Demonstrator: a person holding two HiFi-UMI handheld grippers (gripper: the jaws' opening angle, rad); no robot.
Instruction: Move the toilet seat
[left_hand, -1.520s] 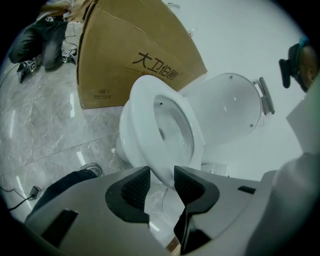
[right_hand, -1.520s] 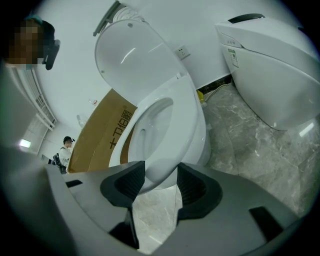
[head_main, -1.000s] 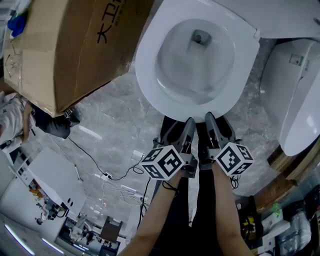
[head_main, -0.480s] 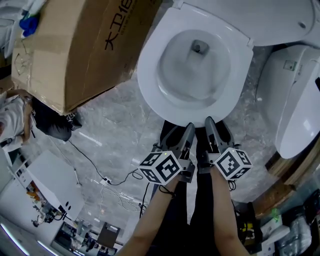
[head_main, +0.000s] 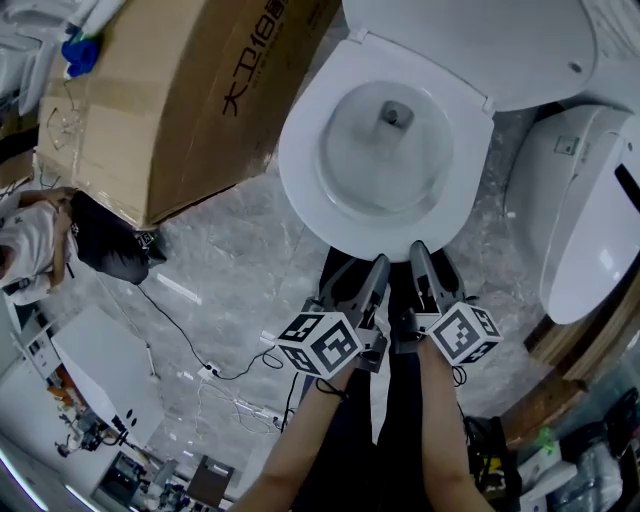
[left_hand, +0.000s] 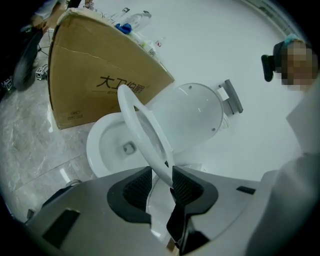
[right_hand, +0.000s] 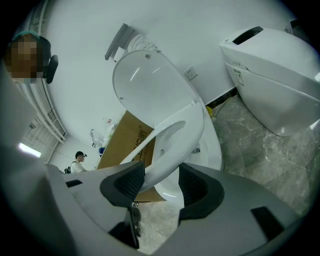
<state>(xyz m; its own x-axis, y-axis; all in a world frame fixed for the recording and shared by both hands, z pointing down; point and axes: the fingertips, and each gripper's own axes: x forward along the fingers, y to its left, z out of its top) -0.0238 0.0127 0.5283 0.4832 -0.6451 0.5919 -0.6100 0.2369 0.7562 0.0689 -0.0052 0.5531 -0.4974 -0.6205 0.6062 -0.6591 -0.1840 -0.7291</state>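
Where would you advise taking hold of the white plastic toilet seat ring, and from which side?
Grip the white plastic toilet seat ring at its thin front rim, coming straight from the front: that edge is flat, narrow and tilted up.

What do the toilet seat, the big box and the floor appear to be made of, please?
The toilet seat looks like glossy white moulded plastic: thin, smooth, with soft highlights. The box is brown cardboard: matte, creased, printed. The floor looks like polished grey stone or marble-look tile: veined and reflective.
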